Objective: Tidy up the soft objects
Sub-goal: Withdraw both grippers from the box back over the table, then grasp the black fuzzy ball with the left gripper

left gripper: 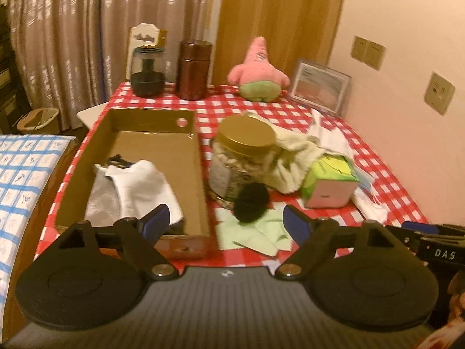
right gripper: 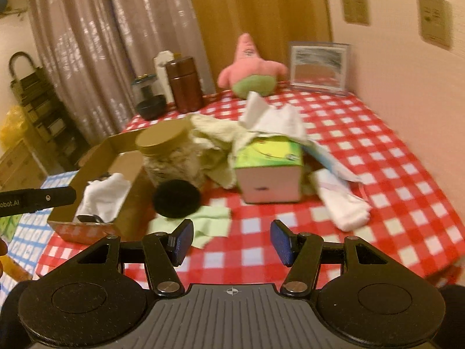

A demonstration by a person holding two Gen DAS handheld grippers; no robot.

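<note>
"DAS" lettering point(left gripper: 444, 253), perhaps partial

Both wrist views look down and forward from the near table point(left gripper: 377, 157) edge; left view sits over the box point(left gripper: 162, 148), right view nearer centre. Both share jar point(right gripper: 165, 142), plush point(right gripper: 250, 69).

Cloth point(left gripper: 139, 186) lies in the box point(left gripper: 200, 174); jar point(left gripper: 241, 157) right of it; pompom point(left gripper: 251, 202), seemingly, before the jar.

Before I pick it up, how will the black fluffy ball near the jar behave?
The black fluffy ball looks soft and fuzzy, so it would probably squash between the fingers. Being round, it may roll off the green cloth. It seems light.
</note>
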